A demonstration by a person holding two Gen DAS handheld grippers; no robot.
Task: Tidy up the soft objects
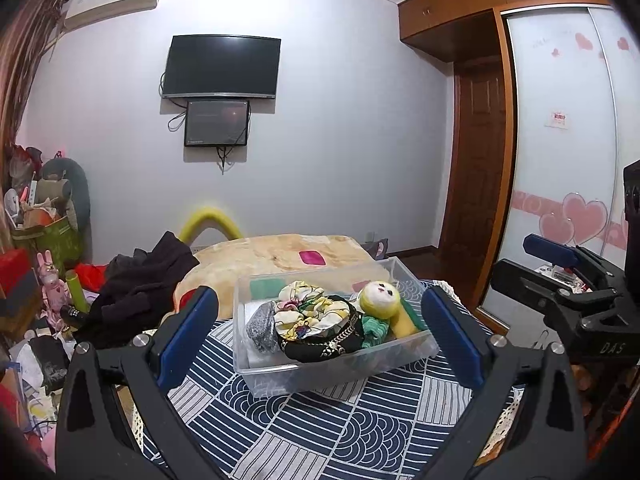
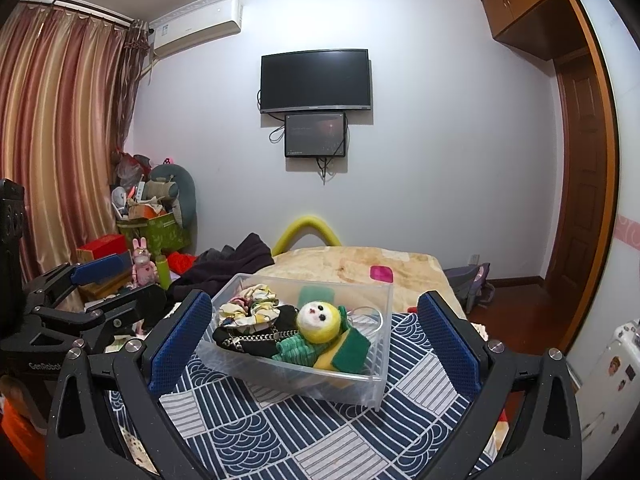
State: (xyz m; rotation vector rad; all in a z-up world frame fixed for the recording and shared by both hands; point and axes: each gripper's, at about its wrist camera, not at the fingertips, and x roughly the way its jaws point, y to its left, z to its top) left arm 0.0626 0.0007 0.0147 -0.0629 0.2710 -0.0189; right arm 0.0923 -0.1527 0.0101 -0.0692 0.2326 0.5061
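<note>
Both grippers hovering wide open, nothing held. Left gripper (image 1: 320, 336) spread on either side of the clear bin (image 1: 340, 364), right gripper (image 2: 316, 340) likewise framing it from the other flank. Sitting mid-way on the patterned cloth (image 1: 304, 424), toward its far edge, just short of the beige blanket (image 1: 280, 256). Packed already: floral scrunchie (image 1: 304, 308), black chain-trimmed piece (image 1: 320, 344), grey sparkly pouch (image 1: 262, 328), yellow-headed doll (image 1: 378, 300) lying on a yellow-green sponge (image 1: 404, 320). Dead ahead of both pairs of jaws, long axis running across the left view, angled away in the right. Roughly equal reach, hard to call through the fisheye. Possibly a pink scrap (image 1: 312, 258) left out on the blanket beyond — probably next, a stretch past the bin.
</note>
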